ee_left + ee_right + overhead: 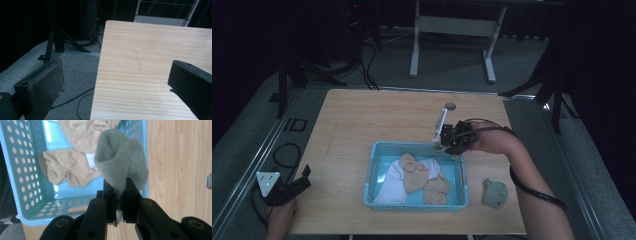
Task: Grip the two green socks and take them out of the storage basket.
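Holding grey-green sock (122, 157) pinched in right gripper (121, 202) over far right corner of blue basket (371, 175), left gripper (287, 187) idling spread at tabletop (362, 120) edge; thin bite risking slip, sock dropping outside rim

Black cables (367, 65) trail across grey floor near what looks like tripod legs (53, 37).

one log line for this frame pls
right gripper: shut on grey-green sock, over blue basket | left gripper: open, idle at table edge
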`<state>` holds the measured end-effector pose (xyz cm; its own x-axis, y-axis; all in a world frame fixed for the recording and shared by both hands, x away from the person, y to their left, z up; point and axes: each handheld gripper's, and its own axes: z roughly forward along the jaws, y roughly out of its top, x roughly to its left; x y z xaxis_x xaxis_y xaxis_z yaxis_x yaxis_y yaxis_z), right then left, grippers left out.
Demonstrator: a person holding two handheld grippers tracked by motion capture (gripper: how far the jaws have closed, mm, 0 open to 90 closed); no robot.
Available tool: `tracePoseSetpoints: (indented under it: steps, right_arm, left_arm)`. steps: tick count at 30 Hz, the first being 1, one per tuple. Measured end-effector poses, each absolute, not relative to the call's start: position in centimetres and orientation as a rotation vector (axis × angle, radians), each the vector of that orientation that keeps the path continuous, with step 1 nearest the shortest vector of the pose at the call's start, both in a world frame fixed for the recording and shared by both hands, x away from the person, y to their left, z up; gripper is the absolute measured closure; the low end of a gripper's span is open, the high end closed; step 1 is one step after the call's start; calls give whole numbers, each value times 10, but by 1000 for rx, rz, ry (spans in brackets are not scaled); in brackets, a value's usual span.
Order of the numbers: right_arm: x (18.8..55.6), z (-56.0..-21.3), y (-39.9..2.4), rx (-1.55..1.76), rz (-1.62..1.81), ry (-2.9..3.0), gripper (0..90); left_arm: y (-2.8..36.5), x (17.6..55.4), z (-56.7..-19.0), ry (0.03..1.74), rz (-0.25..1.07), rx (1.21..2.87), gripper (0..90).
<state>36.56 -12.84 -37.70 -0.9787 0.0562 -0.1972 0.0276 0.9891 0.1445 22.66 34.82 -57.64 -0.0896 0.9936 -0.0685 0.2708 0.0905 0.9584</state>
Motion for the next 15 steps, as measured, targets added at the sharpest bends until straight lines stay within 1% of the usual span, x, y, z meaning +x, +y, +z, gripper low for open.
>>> tracePoseSetpoints:
  steps: [5, 8, 15]
  right_arm:
    - [370, -373, -144, 118, 210, 2919, 834]
    - [373, -371, -163, 171, 229, 2924, 834]
    - [379, -377, -194, 250, 194, 2923, 834]
  left_arm:
    - [348, 227, -576, 1510, 1063, 1310, 7]
    - [348, 227, -576, 1512, 1064, 1311, 7]
    - [348, 227, -576, 1511, 1065, 1311, 7]
